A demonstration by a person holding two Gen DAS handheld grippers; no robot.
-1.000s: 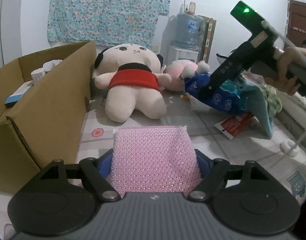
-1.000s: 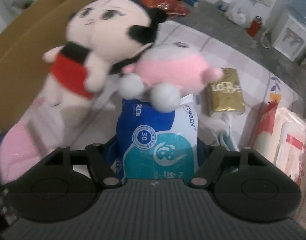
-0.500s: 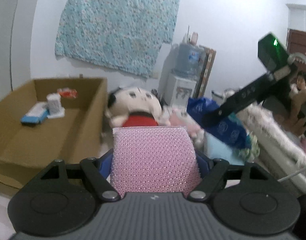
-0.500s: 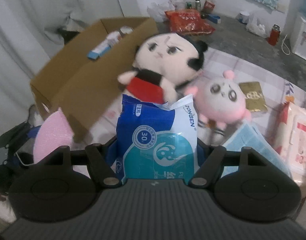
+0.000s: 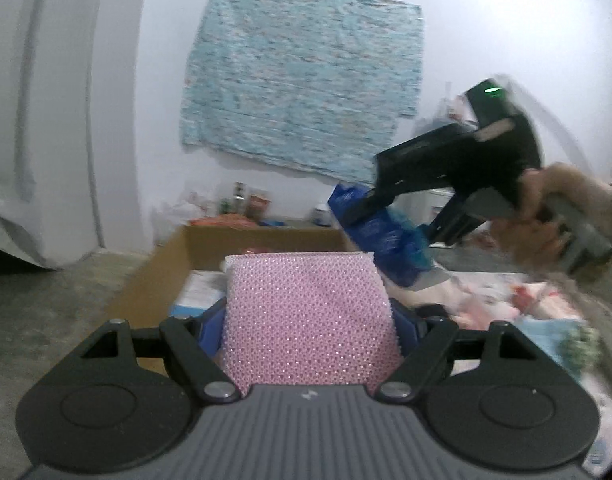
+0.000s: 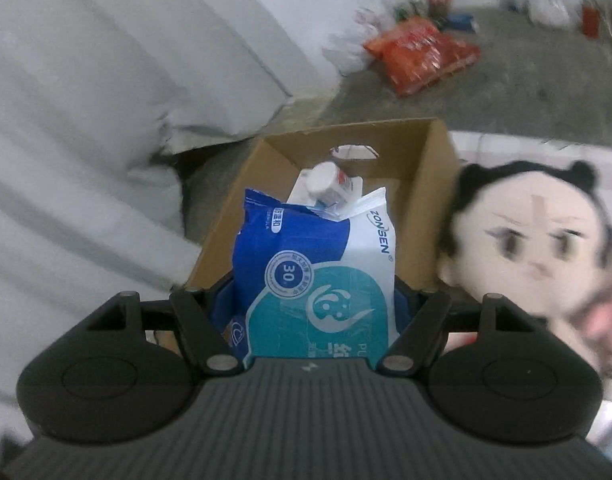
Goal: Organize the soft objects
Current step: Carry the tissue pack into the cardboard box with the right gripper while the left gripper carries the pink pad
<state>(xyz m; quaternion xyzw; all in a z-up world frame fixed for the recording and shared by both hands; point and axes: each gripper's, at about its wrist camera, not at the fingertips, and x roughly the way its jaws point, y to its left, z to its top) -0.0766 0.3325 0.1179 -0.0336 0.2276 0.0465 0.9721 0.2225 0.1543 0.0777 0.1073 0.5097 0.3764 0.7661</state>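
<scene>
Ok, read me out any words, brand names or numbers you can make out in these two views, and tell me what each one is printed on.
"ZONSEN": up the white right edge of the blue and teal pack held in the right gripper.
"30": in the round badge on the same pack.
Chinese characters on that pack: too small and partly cut off to read.
Red-labelled white container in the cardboard box: blurred.
Left wrist view: nothing readable.

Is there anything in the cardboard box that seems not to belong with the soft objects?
Yes. The cardboard box already holds a small white bottle and what looks like a flat carton, which look rigid, not soft. The left gripper holds a pink sponge and the right gripper a blue wipes pack before it.
</scene>
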